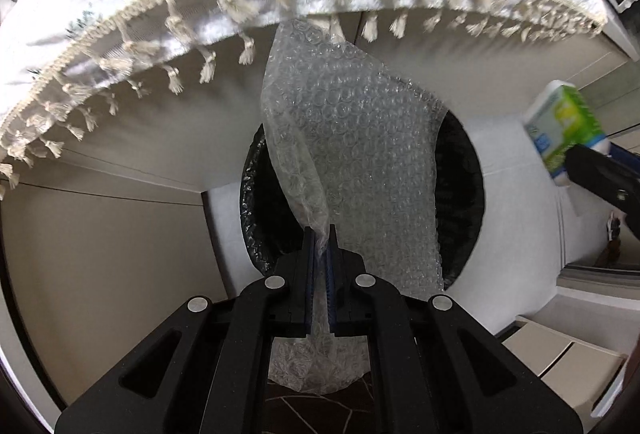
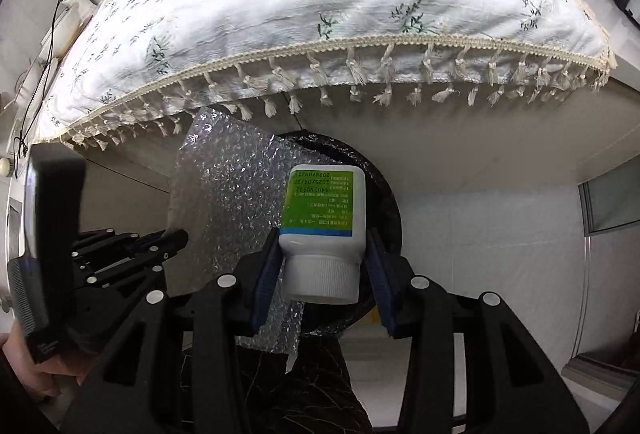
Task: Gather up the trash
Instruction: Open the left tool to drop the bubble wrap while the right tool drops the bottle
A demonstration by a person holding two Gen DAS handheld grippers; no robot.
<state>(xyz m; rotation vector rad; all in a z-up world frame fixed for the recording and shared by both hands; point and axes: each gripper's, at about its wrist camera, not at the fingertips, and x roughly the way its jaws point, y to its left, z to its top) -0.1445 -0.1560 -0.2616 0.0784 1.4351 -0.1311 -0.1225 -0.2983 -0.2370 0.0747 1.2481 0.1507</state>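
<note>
Hanging over the black-lined bin (image 1: 460,169), a sheet of bubble wrap (image 1: 352,137) is pinched at one edge by the left gripper (image 1: 320,234), clenched tight, presumably for dropping. Beside it, a white bottle (image 2: 322,218) is clamped by the right gripper (image 2: 322,254), cap toward the camera, long axis pointing down at the bin, below the fringed tablecloth (image 2: 320,13).

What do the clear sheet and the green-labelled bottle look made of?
Clear bubbled sheet: soft plastic bubble wrap, judging by its glossy air cells. White green-labelled bottle: probably rigid, smooth, opaque plastic with a ribbed screw cap and a slightly glossy printed label.
</note>
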